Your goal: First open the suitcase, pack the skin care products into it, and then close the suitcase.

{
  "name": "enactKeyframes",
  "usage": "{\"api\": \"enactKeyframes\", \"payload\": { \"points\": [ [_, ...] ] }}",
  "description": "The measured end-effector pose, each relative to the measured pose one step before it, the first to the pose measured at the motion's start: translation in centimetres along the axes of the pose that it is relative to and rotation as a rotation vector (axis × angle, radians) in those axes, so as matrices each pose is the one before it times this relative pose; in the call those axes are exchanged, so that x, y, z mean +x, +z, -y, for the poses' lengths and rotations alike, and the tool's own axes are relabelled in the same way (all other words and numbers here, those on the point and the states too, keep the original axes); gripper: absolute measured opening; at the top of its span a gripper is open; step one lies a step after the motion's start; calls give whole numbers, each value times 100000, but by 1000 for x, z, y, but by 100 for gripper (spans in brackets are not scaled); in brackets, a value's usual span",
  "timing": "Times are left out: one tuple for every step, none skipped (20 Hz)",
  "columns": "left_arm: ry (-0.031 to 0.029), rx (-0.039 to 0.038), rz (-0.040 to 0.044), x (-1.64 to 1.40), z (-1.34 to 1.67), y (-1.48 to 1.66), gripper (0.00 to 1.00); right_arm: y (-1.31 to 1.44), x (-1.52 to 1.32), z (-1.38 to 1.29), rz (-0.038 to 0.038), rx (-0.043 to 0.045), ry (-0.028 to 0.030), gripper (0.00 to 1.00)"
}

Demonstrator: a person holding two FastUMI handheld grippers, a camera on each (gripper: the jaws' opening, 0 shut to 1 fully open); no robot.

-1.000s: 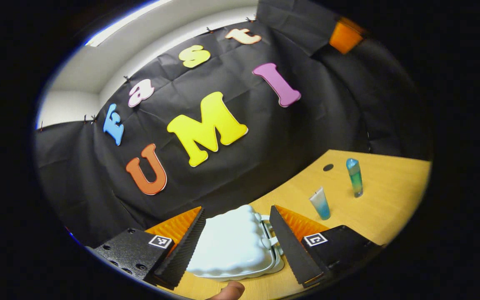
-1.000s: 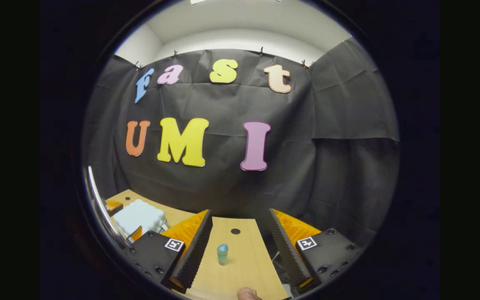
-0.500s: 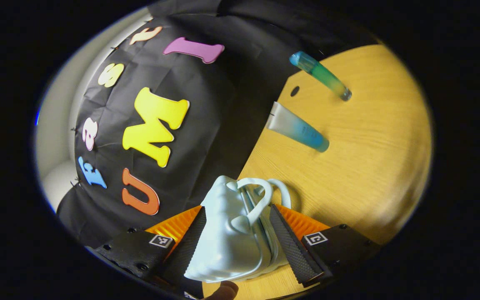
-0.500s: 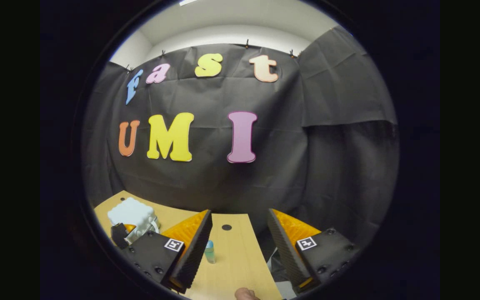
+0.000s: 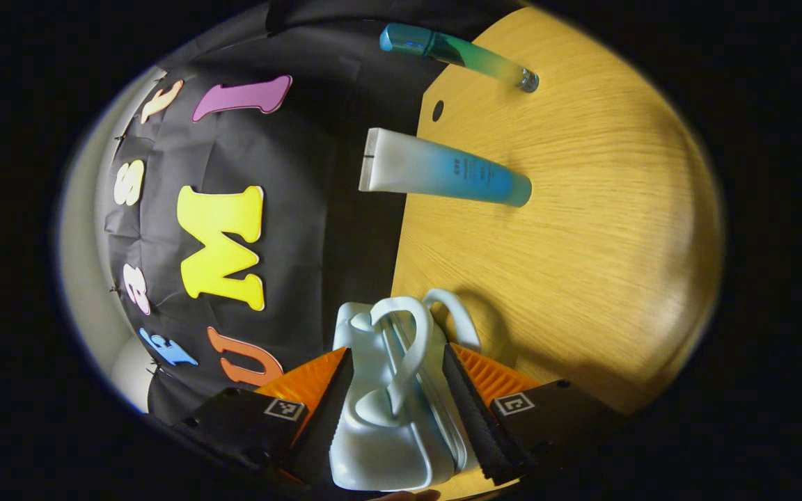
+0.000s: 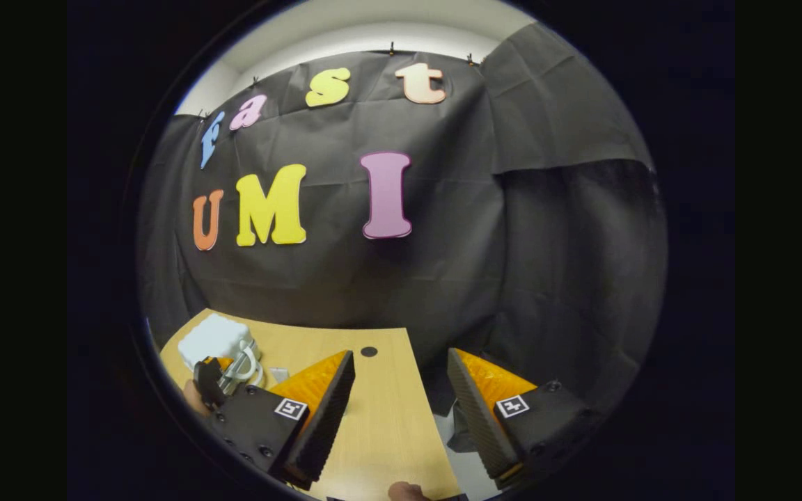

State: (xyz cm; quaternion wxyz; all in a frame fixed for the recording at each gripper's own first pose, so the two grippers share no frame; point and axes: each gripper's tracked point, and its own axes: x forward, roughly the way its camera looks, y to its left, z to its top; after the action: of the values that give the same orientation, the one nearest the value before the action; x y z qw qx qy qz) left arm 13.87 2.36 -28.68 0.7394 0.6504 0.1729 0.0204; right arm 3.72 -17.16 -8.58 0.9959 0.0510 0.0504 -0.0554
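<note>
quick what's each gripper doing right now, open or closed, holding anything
Left gripper: closed on the small white suitcase, both fingers pressing its sides.
Right gripper: open, holding nothing, above the table.

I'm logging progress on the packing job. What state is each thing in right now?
suitcase: closed, gripped at its handle side
left gripper: shut on suitcase
right gripper: open, holds nothing
tube: on the table, not packed
bottle: on the table, not packed
</note>
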Motion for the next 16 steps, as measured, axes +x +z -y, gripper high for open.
{"api": "enactKeyframes", "payload": {
  "points": [
    [-655, 1033, -931, 191, 79, -45, 80, -57, 55, 252, 313, 256, 344, 80],
    [-178, 368, -1371, -32, -224, -282, 75, -141, 178, 211, -344, 497, 531, 80],
    [-78, -224, -895, 179, -188, -33, 74, -366, 150, 57, -792, 582, 1126, 80],
    [295, 32, -428, 84, -206, 182, 69, -355, 204, 9, -1245, 118, 866, 80],
    [-486, 1259, -72, 339, -7, 57, 65, -554, 261, 50, -1405, -374, 327, 80],
    [-868, 1697, 204, 195, -21, 252, 58, -267, 95, 13, -1139, -306, -33, 80],
    [-1040, 1239, -454, 169, -6, -6, 53, -124, 59, -130, -389, -339, 112, 80],
    [-2438, -670, -435, 145, 525, -196, 44, 232, 46, -391, 424, -1200, 322, 80],
    [-2150, -1168, -688, 172, 470, -183, 39, 124, 38, -353, 648, -1648, -113, 80],
    [-101, 263, 91, -150, -218, 169, 29, 152, -5, -392, 605, -1116, -102, 80],
    [-577, 378, 267, -20, -81, 97, 25, 18, 77, -282, 49, -454, -248, 80],
    [-721, -201, 492, -25, 24, -28, 21, -63, -13, -530, -549, 86, 242, 80],
    [-931, -1057, 758, 30, -97, 20, 19, -41, -118, -784, -423, 19, 249, 80],
    [-562, -1095, 685, -44, -23, -210, 17, 126, -86, -736, 98, -515, 150, 80],
    [-460, -1358, 1495, -96, -237, 139, 15, 113, -137, -718, 105, -855, 34, 80],
    [-320, -2596, 592, -209, -529, -133, 11, 389, -269, -904, 400, -1043, -186, 80]
  ]
}}
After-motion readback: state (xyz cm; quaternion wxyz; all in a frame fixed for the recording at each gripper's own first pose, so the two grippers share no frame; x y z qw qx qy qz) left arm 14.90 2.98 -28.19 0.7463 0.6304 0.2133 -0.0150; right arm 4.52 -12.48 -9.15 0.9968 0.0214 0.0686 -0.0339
